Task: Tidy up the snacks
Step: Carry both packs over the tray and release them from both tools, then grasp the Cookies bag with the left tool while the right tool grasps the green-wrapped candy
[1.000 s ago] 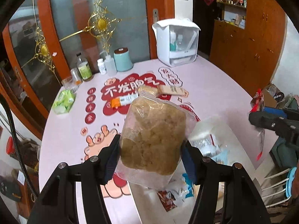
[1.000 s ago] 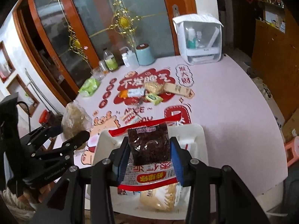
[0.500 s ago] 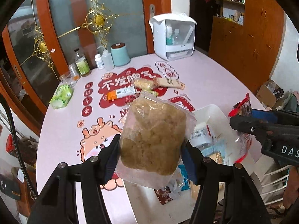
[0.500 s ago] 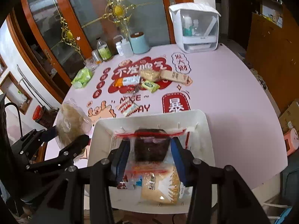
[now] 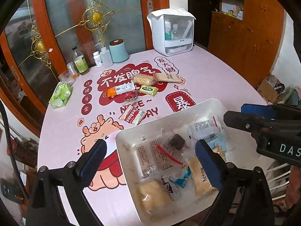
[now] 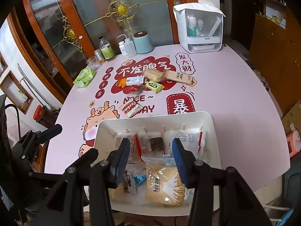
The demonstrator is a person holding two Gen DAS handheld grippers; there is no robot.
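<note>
A white bin (image 5: pixel 199 106) (image 6: pixel 156 118) stands at the near edge of the pink table and holds several snack packs, among them a tan crumbly bag (image 5: pixel 152 195) and a clear pack with a dark block (image 5: pixel 175 142) (image 6: pixel 157 144). My left gripper (image 5: pixel 150 162) is open and empty above the bin's left part. My right gripper (image 6: pixel 151 159) is open and empty above the bin's middle. Loose snacks lie farther back: a Cookies pack (image 5: pixel 132 114) (image 6: pixel 130 109), an orange-white bar (image 5: pixel 120 90), a green pack (image 5: pixel 148 90), a red candy (image 5: pixel 130 95) and a brown pack (image 5: pixel 167 77).
A white lidded dispenser box (image 5: pixel 172 31), a teal canister (image 5: pixel 118 51), bottles (image 5: pixel 80 61) and glasses (image 5: pixel 64 77) line the table's far edge. A green tissue pack (image 5: pixel 61 95) lies at the left. Wooden cabinets (image 5: pixel 244 28) stand to the right.
My left gripper opened and let go of the tan bag, which now lies in the bin. My right gripper opened and released the dark-block pack into the bin.
</note>
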